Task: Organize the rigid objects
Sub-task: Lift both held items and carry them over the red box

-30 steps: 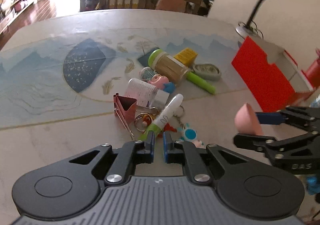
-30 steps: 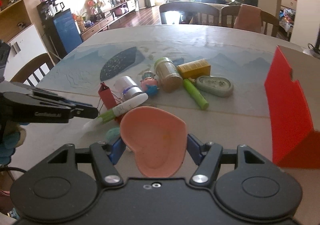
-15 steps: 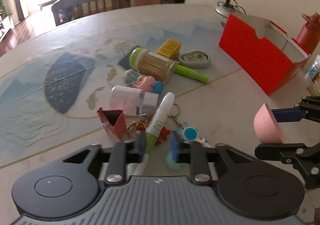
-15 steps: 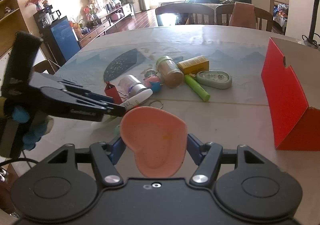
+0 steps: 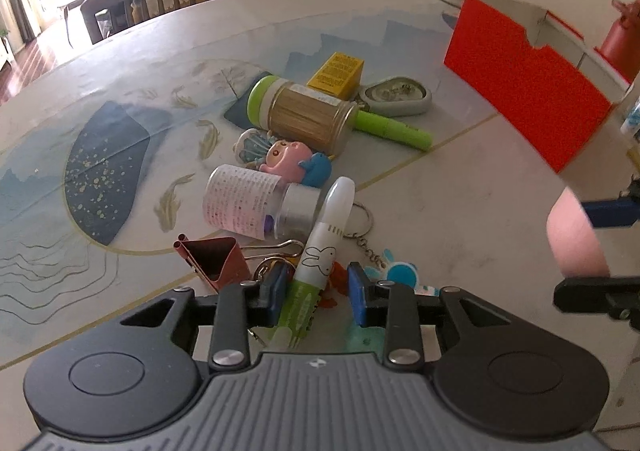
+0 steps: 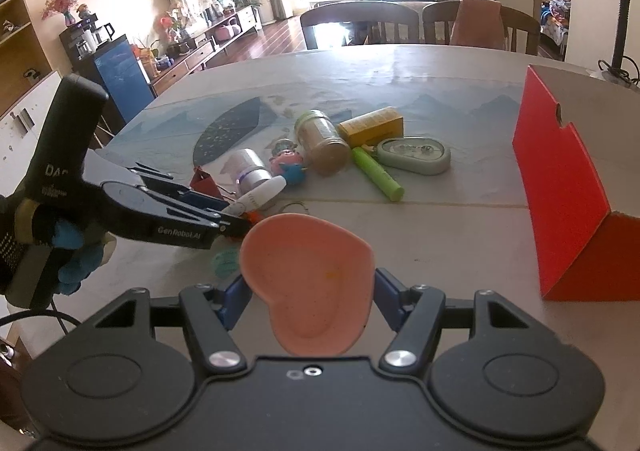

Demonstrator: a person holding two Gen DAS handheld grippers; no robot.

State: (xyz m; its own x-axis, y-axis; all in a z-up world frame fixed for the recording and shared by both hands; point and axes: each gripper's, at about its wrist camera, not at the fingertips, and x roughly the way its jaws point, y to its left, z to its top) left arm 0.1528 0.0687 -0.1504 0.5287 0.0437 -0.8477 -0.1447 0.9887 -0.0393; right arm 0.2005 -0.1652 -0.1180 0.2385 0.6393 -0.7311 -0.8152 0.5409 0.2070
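Observation:
My left gripper [image 5: 318, 293] is open, its jaws on either side of a white and green marker pen [image 5: 322, 251] that lies on the table; it also shows in the right wrist view [image 6: 224, 217]. My right gripper [image 6: 310, 299] is shut on a pink heart-shaped dish [image 6: 308, 283], held above the table; the dish shows at the right edge of the left wrist view [image 5: 574, 237]. A pile of small objects lies ahead: a toothpick jar [image 5: 304, 113], a white bottle [image 5: 256, 203], a yellow box [image 5: 336, 69], a green pen [image 5: 394, 129].
A red open box [image 6: 560, 187] stands at the right of the table [image 6: 440, 227]. A pink binder clip [image 5: 212, 257], a key ring [image 5: 362, 215], a pig toy [image 5: 286, 159] and a grey oval case [image 5: 396, 95] lie in the pile. Chairs [image 6: 356, 23] stand beyond the far edge.
My left gripper has opened and come down and forward so the marker pen lies between its jaws. My right gripper keeps hold of the pink dish, nearly still.

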